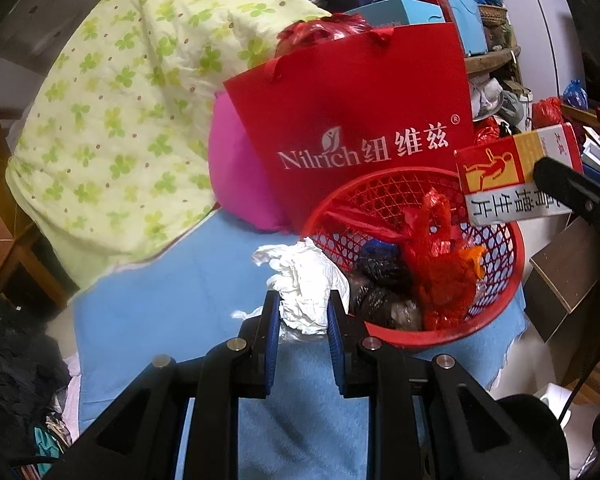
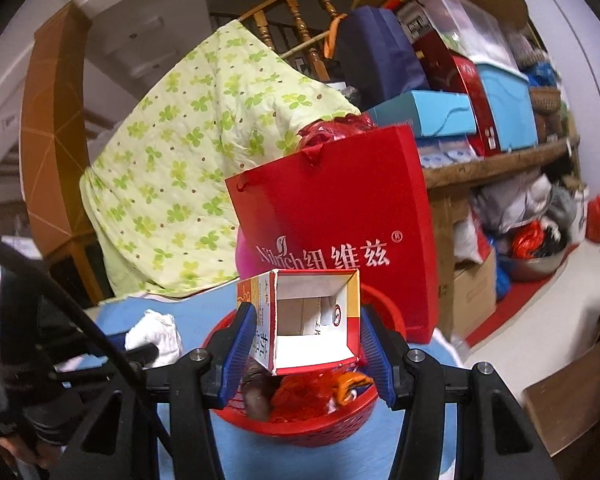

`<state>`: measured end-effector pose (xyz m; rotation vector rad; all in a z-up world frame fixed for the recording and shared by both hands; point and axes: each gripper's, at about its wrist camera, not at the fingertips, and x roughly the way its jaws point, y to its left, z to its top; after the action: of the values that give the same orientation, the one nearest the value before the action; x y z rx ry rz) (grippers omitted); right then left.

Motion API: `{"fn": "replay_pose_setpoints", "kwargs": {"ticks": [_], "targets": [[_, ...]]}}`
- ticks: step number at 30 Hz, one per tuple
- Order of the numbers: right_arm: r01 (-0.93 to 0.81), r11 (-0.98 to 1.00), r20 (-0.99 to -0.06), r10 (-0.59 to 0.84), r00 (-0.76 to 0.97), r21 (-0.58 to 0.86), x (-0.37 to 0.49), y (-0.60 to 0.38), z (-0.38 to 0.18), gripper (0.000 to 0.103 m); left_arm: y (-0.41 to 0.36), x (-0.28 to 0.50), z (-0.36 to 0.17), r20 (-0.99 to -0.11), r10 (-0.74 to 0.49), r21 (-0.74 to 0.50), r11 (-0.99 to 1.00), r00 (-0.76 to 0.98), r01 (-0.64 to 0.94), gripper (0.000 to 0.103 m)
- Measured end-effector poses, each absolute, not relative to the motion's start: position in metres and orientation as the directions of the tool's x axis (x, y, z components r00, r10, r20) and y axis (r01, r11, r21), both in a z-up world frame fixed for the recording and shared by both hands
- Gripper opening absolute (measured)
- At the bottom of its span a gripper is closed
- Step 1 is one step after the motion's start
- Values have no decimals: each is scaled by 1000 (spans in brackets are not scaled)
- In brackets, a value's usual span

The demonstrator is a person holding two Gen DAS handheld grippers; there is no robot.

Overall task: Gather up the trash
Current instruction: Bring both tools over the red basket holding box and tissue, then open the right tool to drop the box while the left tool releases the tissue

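Low in the centre of the left wrist view, the left gripper (image 1: 303, 314) clamps a crumpled white tissue (image 1: 306, 282), soft, light and shapeless, just left of the red basket (image 1: 512, 276). The right gripper (image 2: 308, 338) squeezes an empty carton (image 2: 312, 320) by its side walls above that basket; light and crushable, it points its open end at the camera, long axis running away.

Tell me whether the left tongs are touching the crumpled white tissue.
Touching. The left wrist view shows the left tongs with both blue pads pressed against the crumpled white tissue.
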<state>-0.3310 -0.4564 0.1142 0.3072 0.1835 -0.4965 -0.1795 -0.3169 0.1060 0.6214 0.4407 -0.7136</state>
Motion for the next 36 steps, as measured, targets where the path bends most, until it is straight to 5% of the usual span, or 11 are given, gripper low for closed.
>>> {"fn": "replay_pose_setpoints", "kwargs": {"ticks": [36], "targets": [[554,821,-233,-517,824,136,-301,-462,117,56,-343,-146,105,-570,-458,280,672,682,685,24]]}}
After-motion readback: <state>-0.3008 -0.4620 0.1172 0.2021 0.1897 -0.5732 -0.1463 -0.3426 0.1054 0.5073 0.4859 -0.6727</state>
